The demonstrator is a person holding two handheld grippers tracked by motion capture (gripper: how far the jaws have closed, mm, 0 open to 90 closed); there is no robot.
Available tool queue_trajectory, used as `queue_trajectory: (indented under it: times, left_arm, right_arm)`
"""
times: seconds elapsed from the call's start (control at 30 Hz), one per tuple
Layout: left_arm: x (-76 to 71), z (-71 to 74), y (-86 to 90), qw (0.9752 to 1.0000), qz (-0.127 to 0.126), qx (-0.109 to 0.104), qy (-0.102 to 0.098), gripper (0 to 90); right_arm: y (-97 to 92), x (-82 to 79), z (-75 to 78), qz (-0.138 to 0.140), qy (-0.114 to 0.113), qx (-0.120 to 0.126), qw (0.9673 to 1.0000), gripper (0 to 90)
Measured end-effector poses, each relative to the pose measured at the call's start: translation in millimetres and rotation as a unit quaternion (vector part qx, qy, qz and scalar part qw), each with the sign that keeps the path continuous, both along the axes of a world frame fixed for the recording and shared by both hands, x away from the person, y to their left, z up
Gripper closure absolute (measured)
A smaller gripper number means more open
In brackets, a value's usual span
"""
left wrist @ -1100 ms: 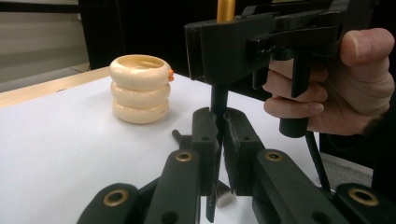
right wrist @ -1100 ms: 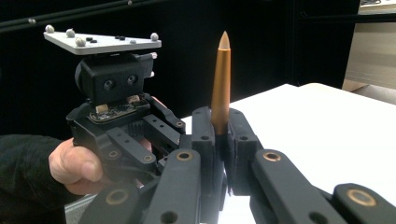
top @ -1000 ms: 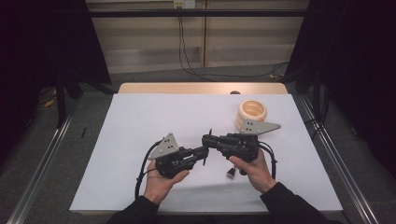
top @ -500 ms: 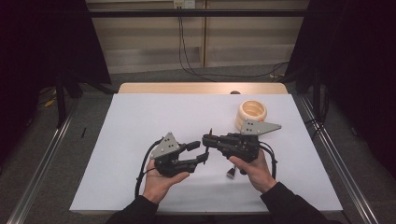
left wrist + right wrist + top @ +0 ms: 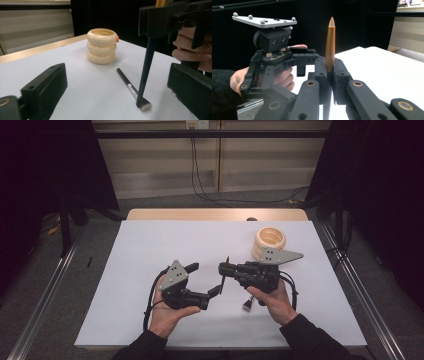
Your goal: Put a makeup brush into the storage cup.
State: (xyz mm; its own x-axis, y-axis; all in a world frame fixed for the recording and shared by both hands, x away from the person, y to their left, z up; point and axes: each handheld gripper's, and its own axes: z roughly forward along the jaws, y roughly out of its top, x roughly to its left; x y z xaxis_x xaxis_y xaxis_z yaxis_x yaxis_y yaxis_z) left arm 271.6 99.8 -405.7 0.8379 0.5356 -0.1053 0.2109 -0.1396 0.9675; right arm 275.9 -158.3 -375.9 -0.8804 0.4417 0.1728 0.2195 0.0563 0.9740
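Clamping an upright makeup brush [image 5: 224, 276] in the right gripper [image 5: 226, 269] fingers, near the stacked cream rings [image 5: 269, 243]. Just opened, left gripper [image 5: 202, 279] fingers standing apart beside that brush, holding nothing.

The dark handle of the upright makeup brush [image 5: 146, 72] bears a line of small print near its lower end, too small to read.

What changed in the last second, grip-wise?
The left gripper has just opened its jaws and let go of the brush; nothing is between them now. The right gripper stays shut on the brush. Holder, second brush and both hands unmoved.
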Motion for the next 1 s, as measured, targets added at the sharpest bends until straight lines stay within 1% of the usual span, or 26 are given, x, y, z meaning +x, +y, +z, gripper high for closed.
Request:
queue_trajectory:
  times: [0.03,0.07,0.1,0.17,0.2,0.23,0.3,0.33,0.37,0.4,0.43,0.47,0.53,0.57,0.6,0.67,0.73,0.8,0.83,0.9,0.93,1.0]
  left_arm:
    - [-1.1,0.8,0.8,0.9998,0.013,0.018,-0.005,2.0]
    - [-1.4,0.7,1.6,0.9995,0.021,0.022,-0.007,1.9]
    - [-1.5,0.5,2.4,0.9996,0.022,0.019,-0.005,2.4]
    - [-0.2,-0.2,7.1,0.9998,0.013,0.013,0.004,1.8]
    - [-0.6,0.1,8.8,0.9997,0.018,0.014,0.007,1.8]
    - [-1.0,0.4,12.2,0.9995,0.028,0.014,0.006,1.9]
    - [-1.0,-1.4,17.1,0.9994,0.032,0.007,-0.007,2.2]
    - [-1.2,-2.5,19.3,0.9986,0.049,0.013,-0.017,1.8]
    - [-0.4,-2.9,22.6,0.9982,0.053,0.021,-0.018,2.9]
    - [0.5,-3.9,25.6,0.9986,0.049,0.014,-0.013,2.9]
    - [0.4,-4.6,27.9,0.9985,0.051,0.013,-0.013,2.1]
    - [-1.1,-5.6,31.6,0.9980,0.060,0.017,-0.014,2.1]
    - [-2.5,-7.9,38.2,0.9980,0.059,0.019,-0.014,2.1]
    - [-3.4,-9.1,42.6,0.9973,0.067,0.025,-0.016,1.9]
    - [-3.5,-9.4,44.6,0.9971,0.069,0.027,-0.018,2.0]
    - [-3.6,-11.5,51.8,0.9961,0.083,0.019,-0.023,1.9]
    - [-4.6,-12.7,57.3,0.9952,0.095,0.009,-0.019,1.7]
    - [-6.4,-13.3,62.2,0.9950,0.094,0.019,-0.030,2.0]
    - [-7.8,-13.8,65.2,0.9951,0.093,0.015,-0.031,2.0]
    - [-10.3,-14.4,71.2,0.9951,0.092,0.017,-0.034,1.9]
    - [-11.4,-15.4,74.6,0.9956,0.086,0.015,-0.035,1.8]
    - [-13.5,-17.1,80.3,0.9960,0.079,0.016,-0.040,1.2]
  right_arm:
    - [-0.6,0.3,0.1,-0.002,0.000,0.001,1.0000,84.0]
    - [-1.3,0.4,0.2,-0.001,0.000,0.001,1.0000,83.9]
    - [-1.7,0.5,0.4,-0.004,-0.001,0.001,1.0000,83.9]
    - [-2.8,0.5,0.6,-0.006,-0.002,0.001,1.0000,84.0]
    - [-3.3,0.5,0.6,-0.007,-0.003,0.001,1.0000,84.0]
    - [-3.7,0.3,0.7,-0.007,-0.002,0.001,1.0000,84.0]
    - [-5.3,0.3,0.7,-0.010,-0.002,0.002,0.9999,83.9]
    - [-6.0,0.0,0.7,-0.012,0.000,0.003,0.9999,83.9]
    - [-6.9,-0.3,0.4,-0.012,0.000,0.003,0.9999,83.9]
    - [-7.8,-0.9,0.1,-0.016,-0.001,0.000,0.9999,84.0]
    - [-9.0,-1.0,-0.5,-0.017,-0.002,0.000,0.9999,84.0]
    - [-9.7,-1.2,-0.9,-0.017,-0.002,-0.001,0.9998,83.9]
    - [-12.4,-1.6,-0.9,-0.021,-0.003,-0.004,0.9998,83.9]
    - [-14.2,-1.8,-0.5,-0.023,-0.003,-0.004,0.9997,83.9]
    - [-16.1,-1.6,-0.2,-0.026,-0.005,-0.004,0.9997,84.0]
    - [-17.8,-1.3,0.1,-0.029,-0.003,-0.002,0.9996,84.0]
    - [-20.0,-0.4,0.3,-0.031,-0.004,-0.003,0.9995,83.9]
    - [-21.6,-0.4,0.4,-0.036,-0.005,-0.003,0.9993,84.0]
    - [-22.1,-0.7,0.6,-0.037,-0.006,-0.004,0.9993,83.9]
    - [-24.3,-0.9,1.1,-0.042,-0.008,-0.006,0.9991,84.0]
    - [-25.1,-0.6,1.1,-0.041,-0.009,-0.005,0.9991,84.0]
    - [-27.3,-0.3,1.1,-0.047,-0.008,-0.005,0.9988,84.0]
